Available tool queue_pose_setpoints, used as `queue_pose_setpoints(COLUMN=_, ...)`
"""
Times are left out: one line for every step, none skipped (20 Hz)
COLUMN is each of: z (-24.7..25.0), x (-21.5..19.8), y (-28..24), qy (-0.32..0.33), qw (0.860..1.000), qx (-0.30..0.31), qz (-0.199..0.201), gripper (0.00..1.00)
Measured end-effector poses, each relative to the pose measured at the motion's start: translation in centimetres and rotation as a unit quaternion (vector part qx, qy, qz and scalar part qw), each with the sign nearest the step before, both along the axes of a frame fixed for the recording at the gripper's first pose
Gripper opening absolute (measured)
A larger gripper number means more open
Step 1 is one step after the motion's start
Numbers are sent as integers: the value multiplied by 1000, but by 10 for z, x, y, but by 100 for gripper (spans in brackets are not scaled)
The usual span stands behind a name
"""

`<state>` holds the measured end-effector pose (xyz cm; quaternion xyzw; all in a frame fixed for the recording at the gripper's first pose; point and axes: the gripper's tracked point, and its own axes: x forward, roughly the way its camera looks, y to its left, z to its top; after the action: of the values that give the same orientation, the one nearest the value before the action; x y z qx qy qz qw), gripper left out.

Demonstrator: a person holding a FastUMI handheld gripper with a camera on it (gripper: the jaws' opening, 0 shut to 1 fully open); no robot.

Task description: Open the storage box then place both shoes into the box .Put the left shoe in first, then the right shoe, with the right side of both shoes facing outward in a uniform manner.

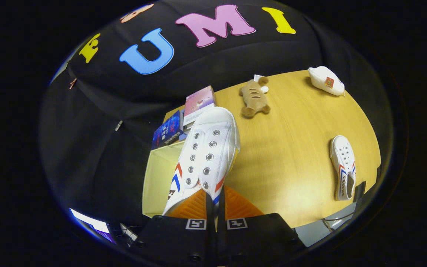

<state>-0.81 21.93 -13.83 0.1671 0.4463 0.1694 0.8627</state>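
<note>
Jaws clamped together on the heel collar of the white shoe point(208, 155), the gripper point(215, 211) holds it toe-forward over the pale storage box point(158, 178); in my judgement, lower it level and confirm side orientation, the second shoe point(343, 167) lying well apart on the table point(291, 155).

held shoe point(206, 155): white, red-blue chevrons | table point(291, 155): yellow wood grain | plush toy point(254, 97): brown
</note>
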Motion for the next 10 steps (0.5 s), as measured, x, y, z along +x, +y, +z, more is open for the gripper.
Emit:
queue_pose_setpoints(z=5, x=-3, y=17, qy=0, qw=1000, qx=8, qz=7, gripper=5)
queue_pose_setpoints(z=9, x=-5, y=34, qy=1, qw=1000, qx=14, qz=15, gripper=5)
queue_pose_setpoints(z=10, x=-9, y=51, qy=5, qw=1000, qx=18, qz=23, gripper=5)
queue_pose_setpoints(z=8, x=-12, y=68, qy=9, qw=999, qx=20, qz=32, gripper=5)
queue_pose_setpoints(z=6, x=-17, y=86, qy=10, qw=999, qx=20, qz=43, gripper=5)
queue_pose_setpoints(z=1, x=-20, y=103, qy=11, qw=998, qx=19, qz=54, gripper=5)
queue_pose_setpoints(z=-3, x=-24, y=120, qy=13, qw=998, qx=17, qz=65, gripper=5)
queue_pose_setpoints(z=-10, x=-27, y=134, qy=14, qw=997, qx=13, qz=73, gripper=5)
queue_pose_setpoints(z=-20, x=-29, y=151, qy=15, qw=997, qx=8, qz=74, gripper=5)
queue_pose_setpoints(z=-29, x=-28, y=162, qy=13, qw=997, qx=3, qz=70, gripper=5)
